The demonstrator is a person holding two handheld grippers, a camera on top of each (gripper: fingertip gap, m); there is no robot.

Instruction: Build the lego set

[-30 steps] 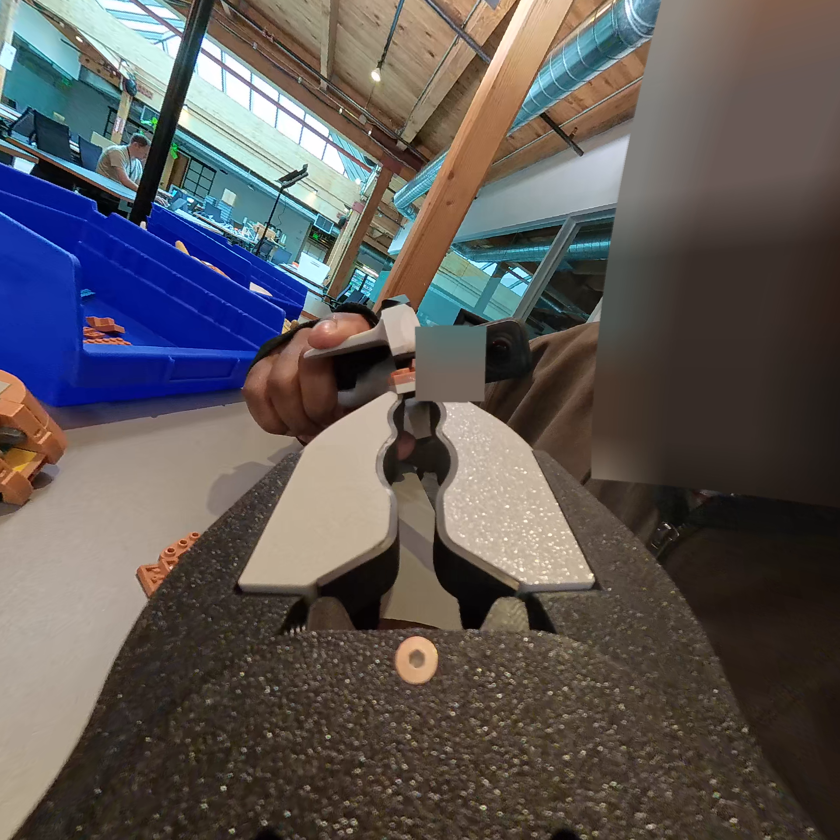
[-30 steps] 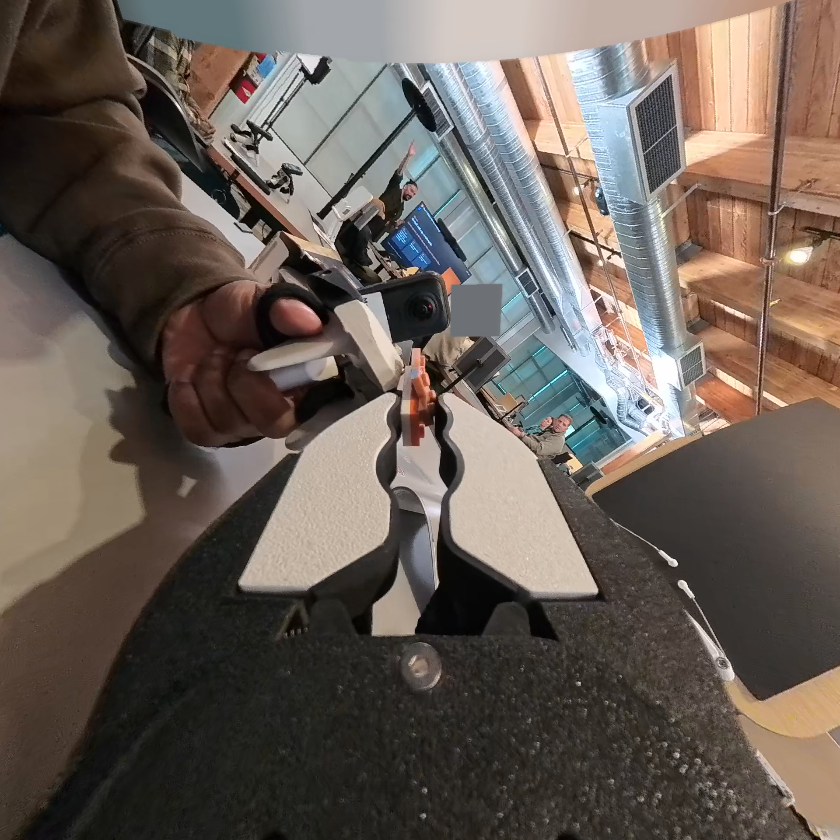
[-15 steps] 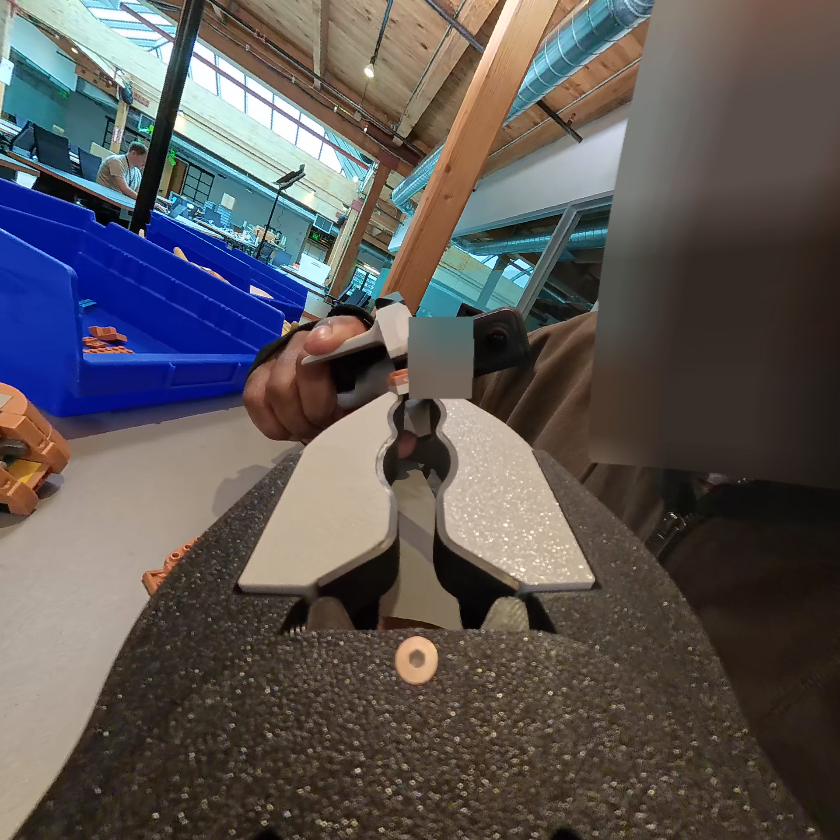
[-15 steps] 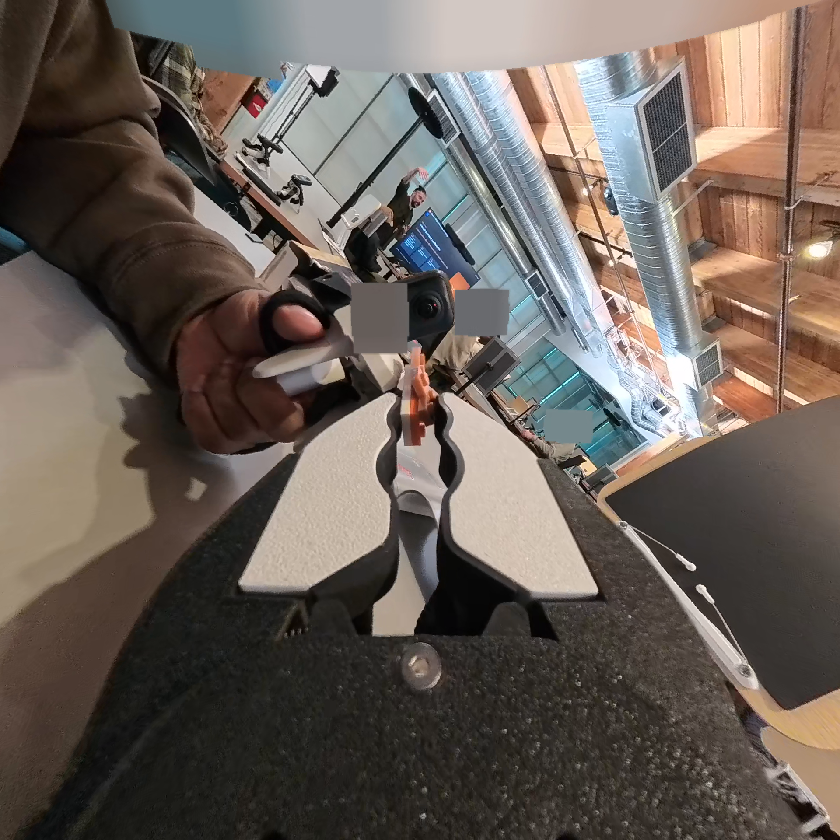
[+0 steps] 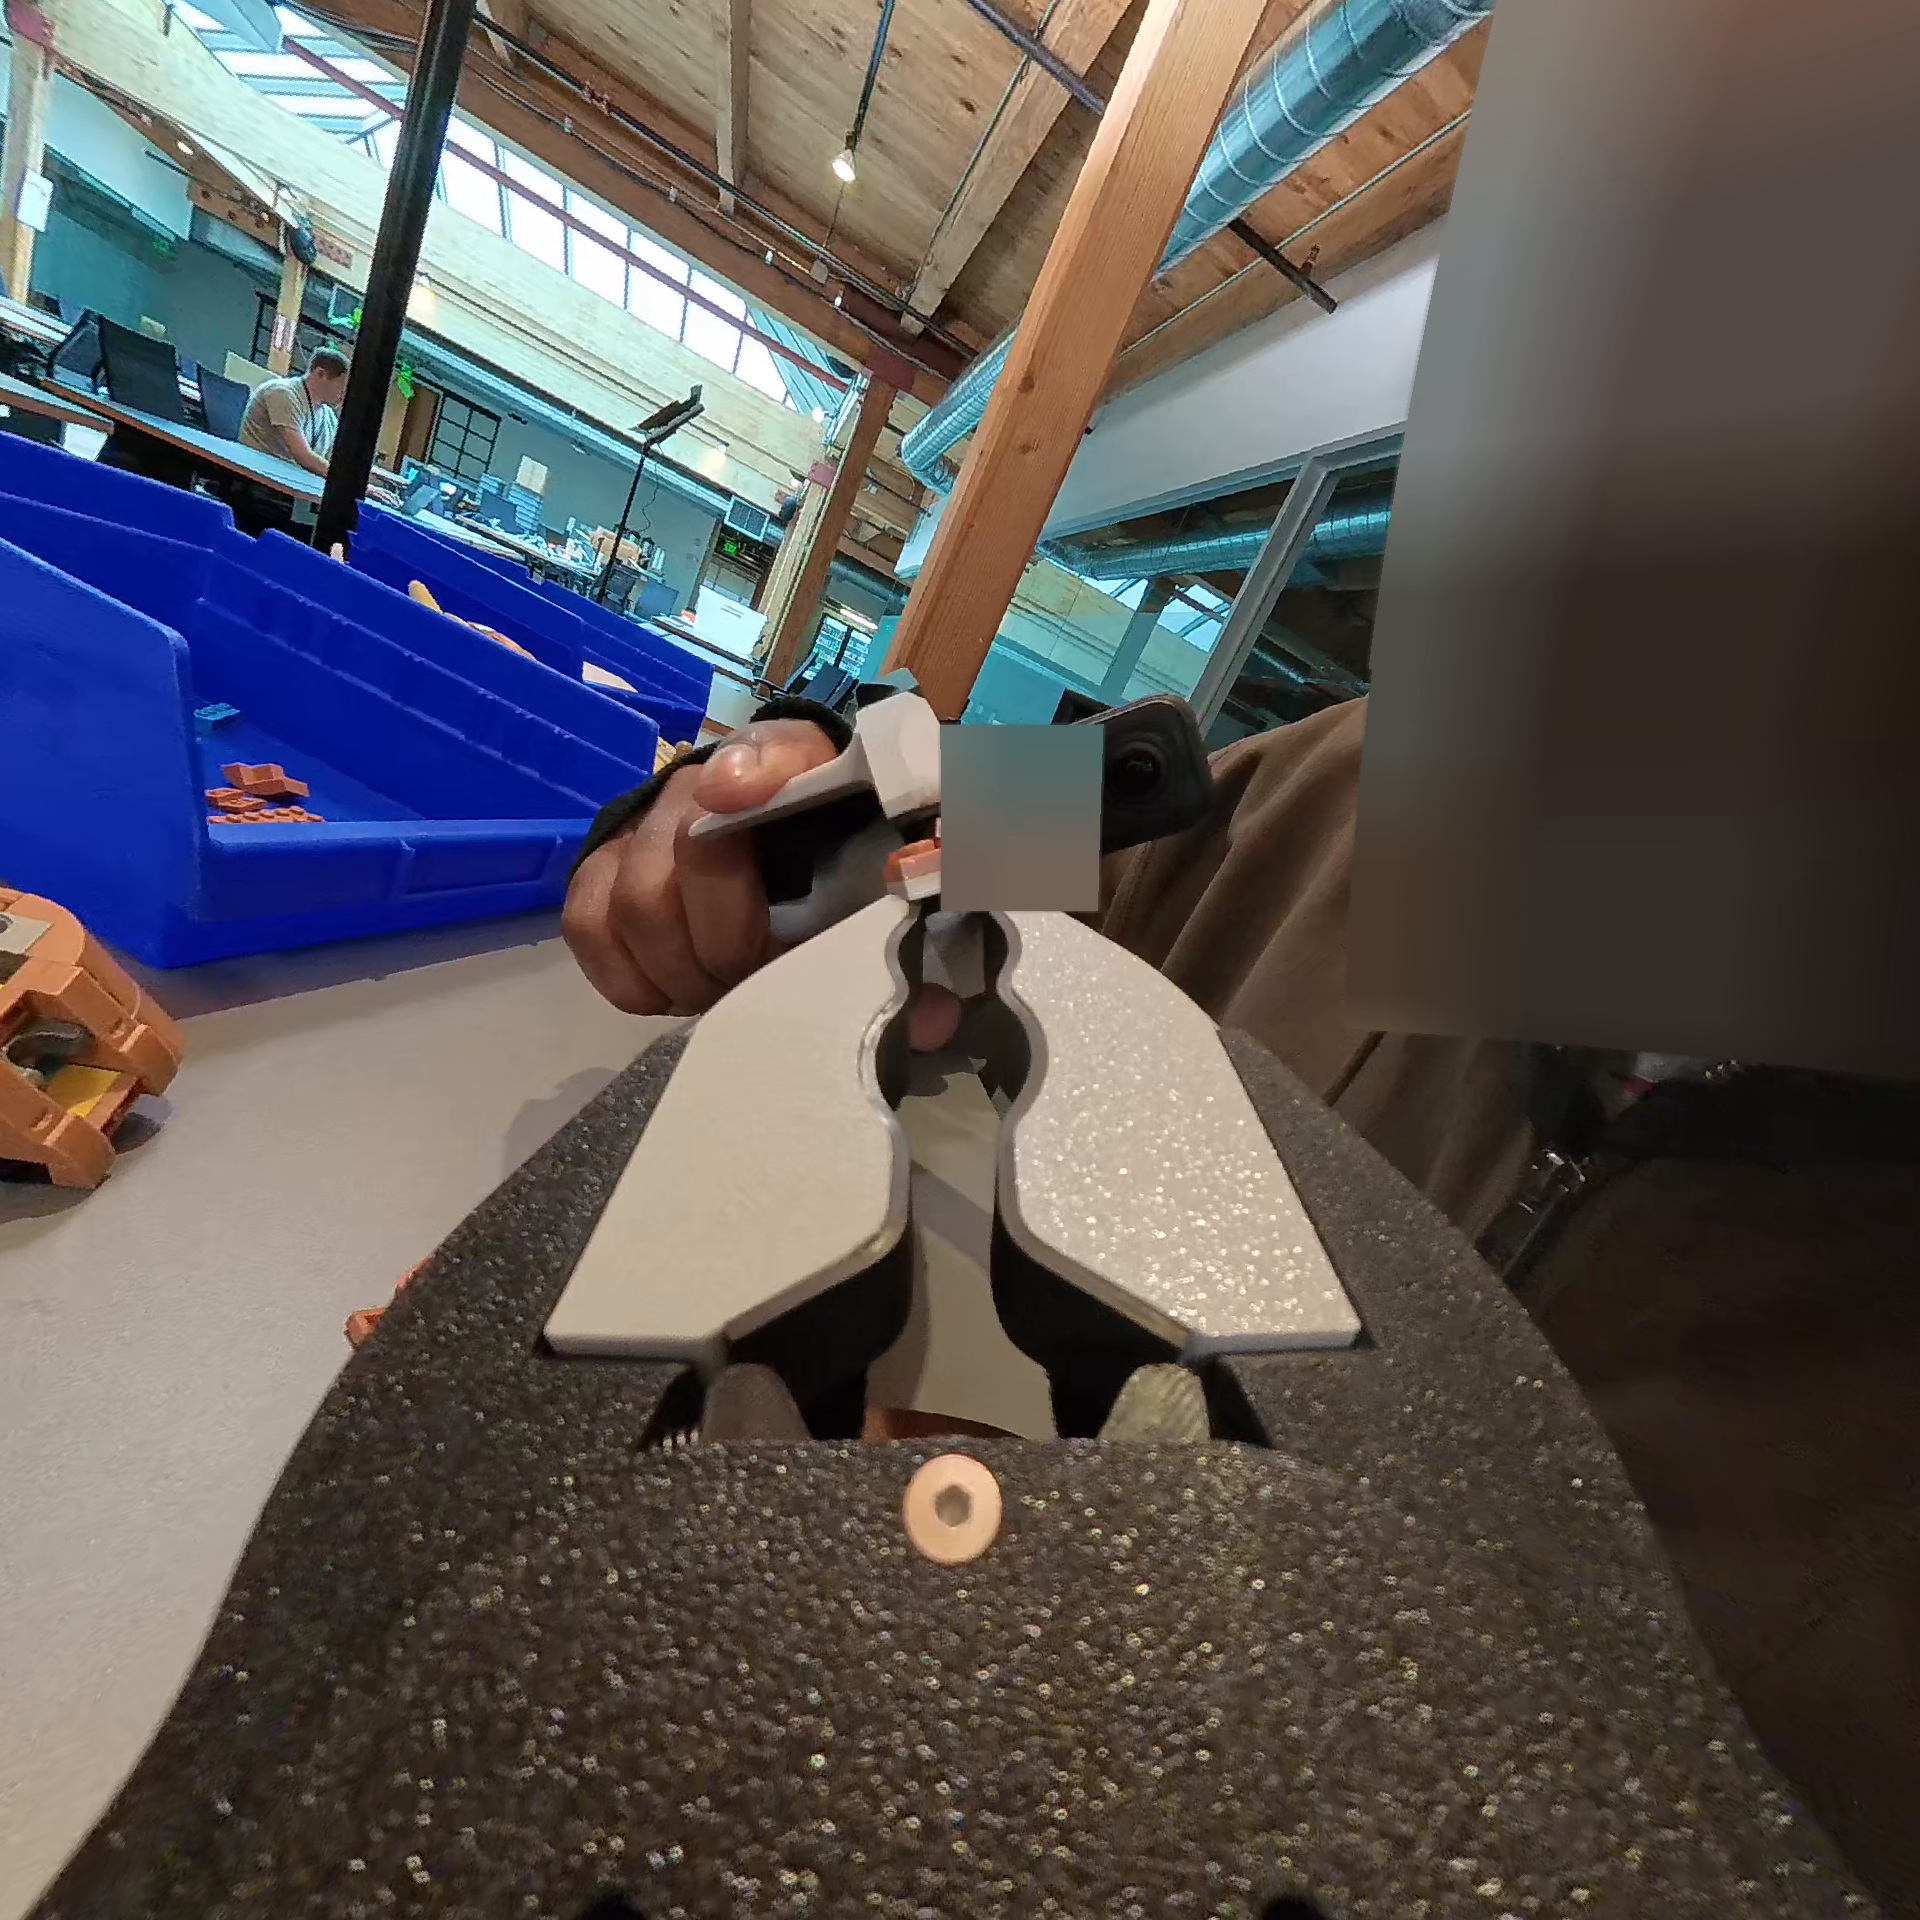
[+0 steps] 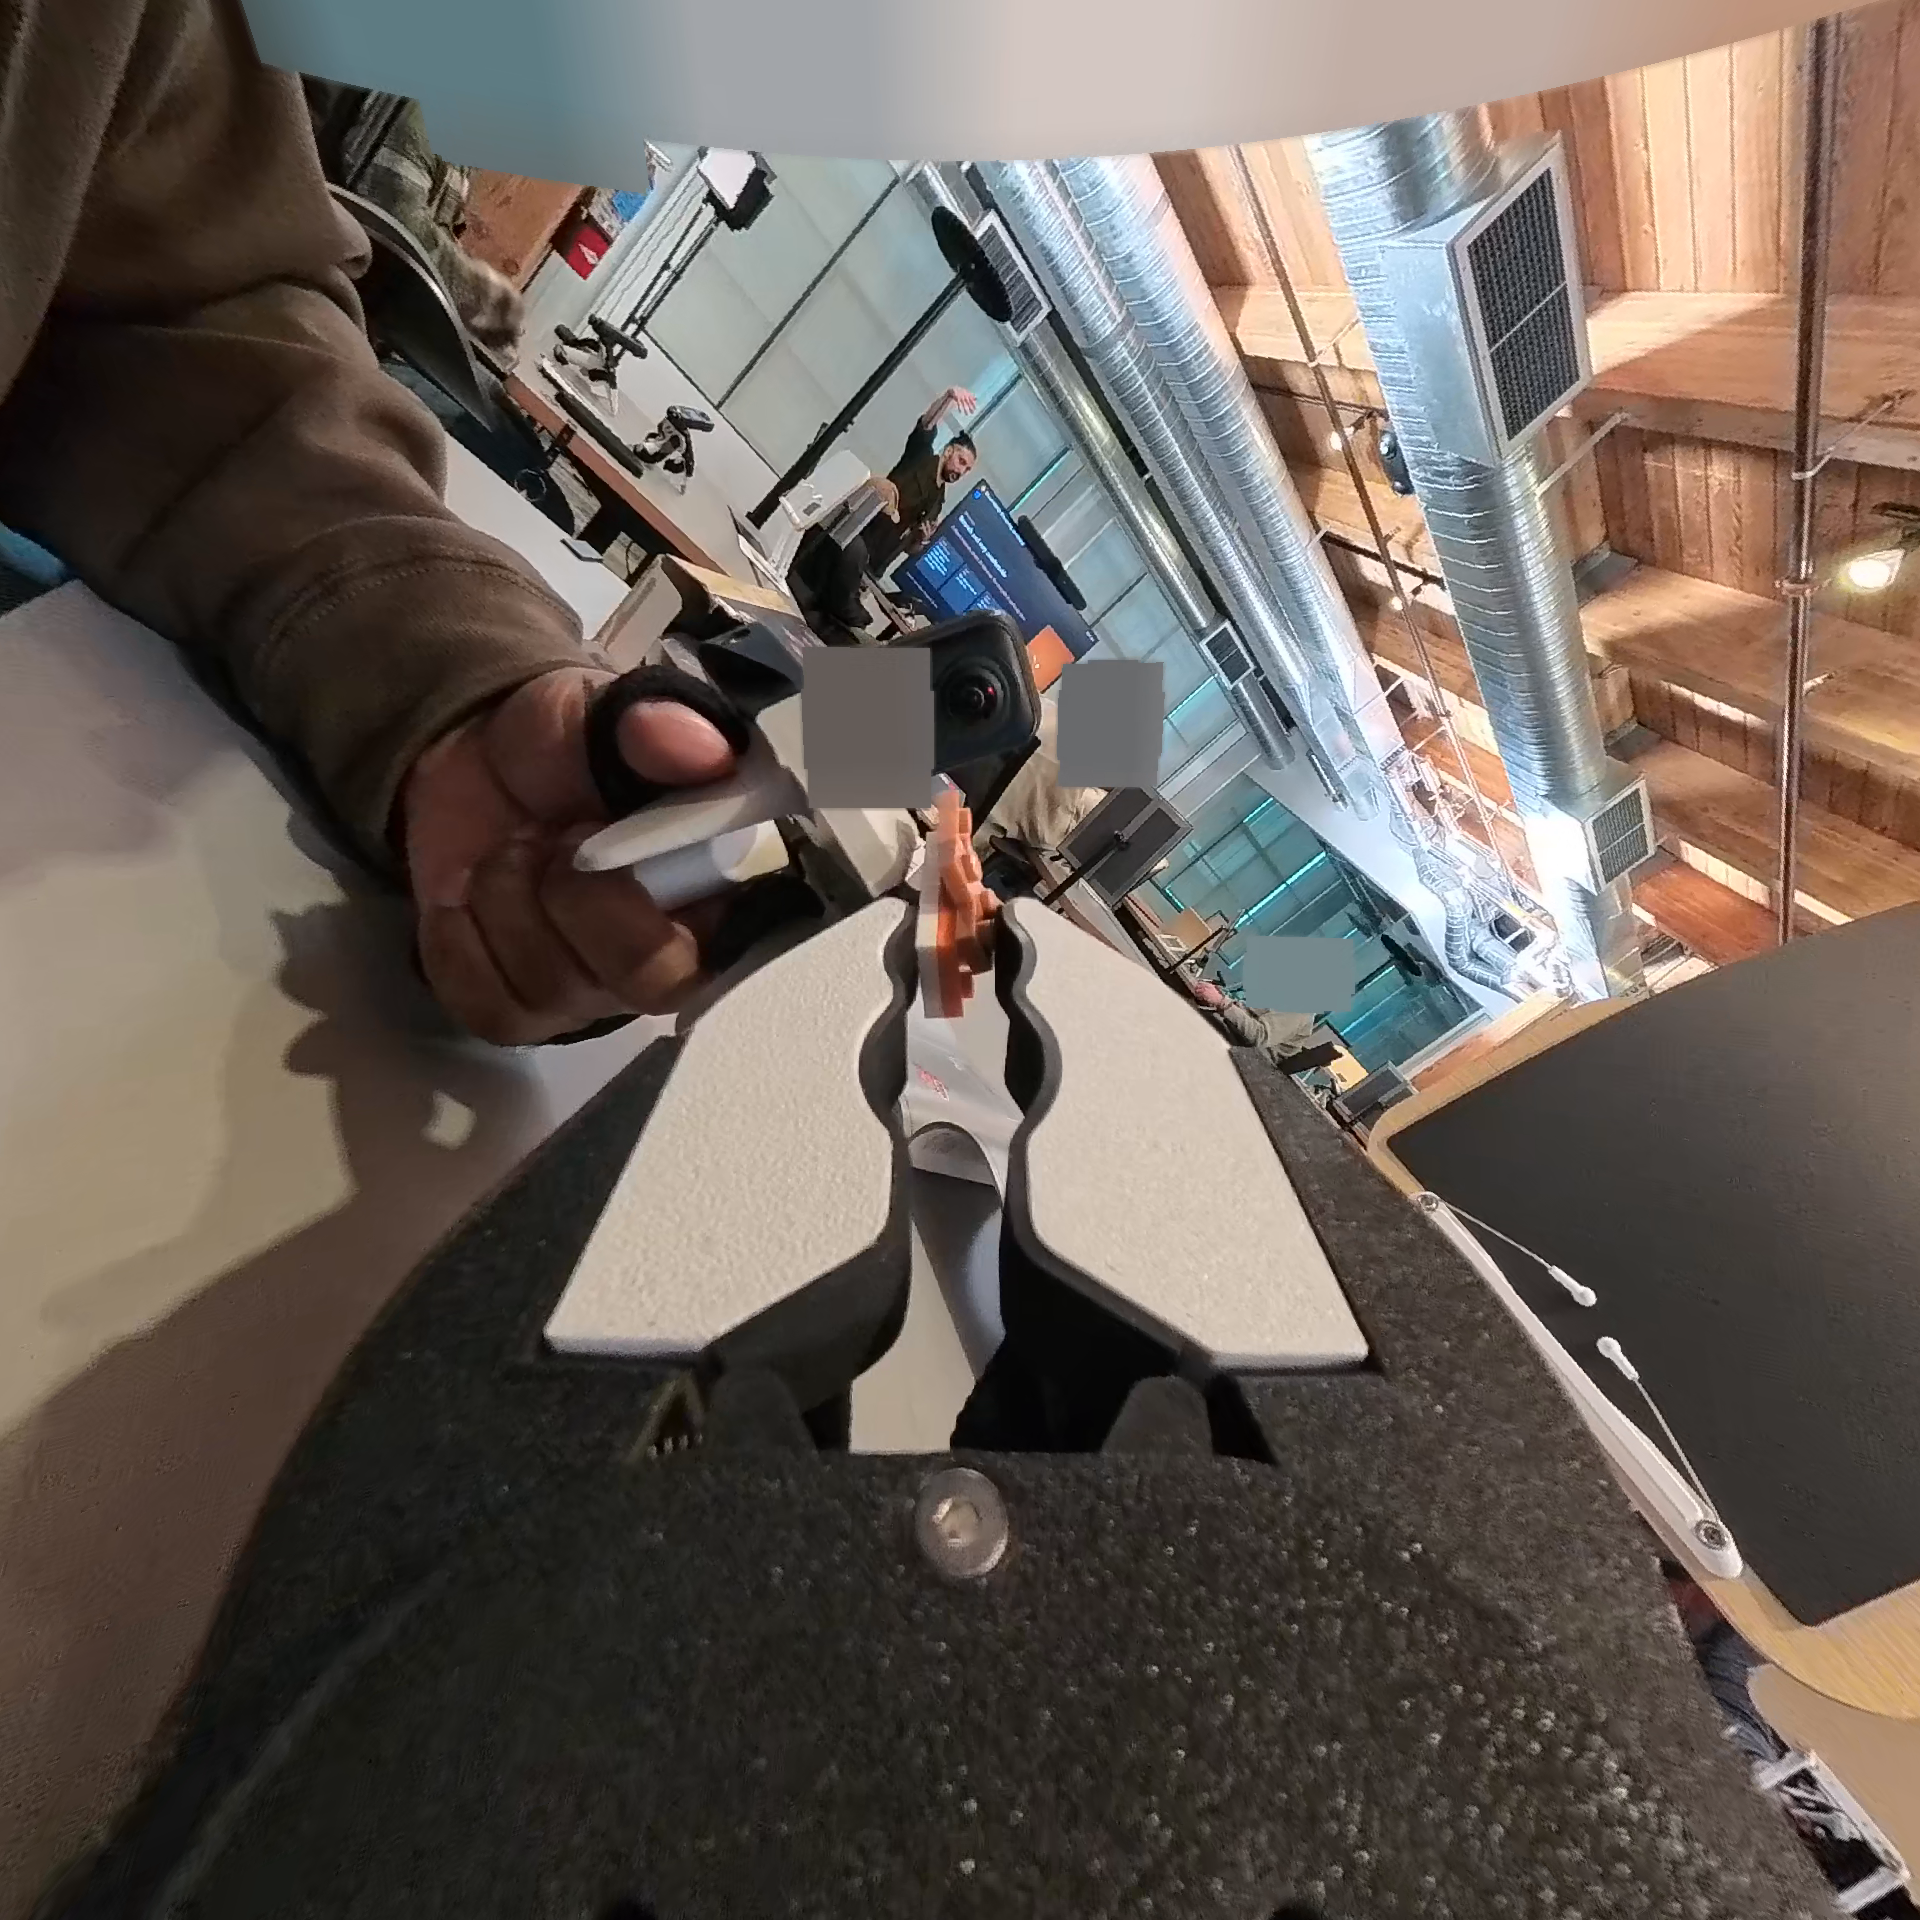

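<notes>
Both grippers are held up off the grey table (image 5: 208, 1299), tip to tip. My right gripper (image 6: 956, 925) is shut on a thin orange studded plate (image 6: 951, 914), which stands on edge and sticks out past its tips toward the left gripper. In the left wrist view my left gripper (image 5: 951, 925) is closed down to a narrow gap, with a small grey piece (image 5: 951, 951) between its tips. The orange plate's end (image 5: 914, 857) shows just above them, at the tips of the right gripper, whose hand (image 5: 665, 894) is behind. A blur patch hides part of the contact.
Blue bins (image 5: 416, 842) holding loose orange pieces stand at the back left. A partly built orange model (image 5: 62, 1029) sits on the table at the left. A loose orange piece (image 5: 364, 1325) lies by my left gripper. A black-topped table (image 6: 1662, 1247) is at the right. The grippers are tip to tip, or close to it. Both grippers' tips are roughly 20 cm from the partly built orange model (image 5: 62, 1029).
Both grippers keep their hold and stay tip to tip. The views have shifted only slightly.
</notes>
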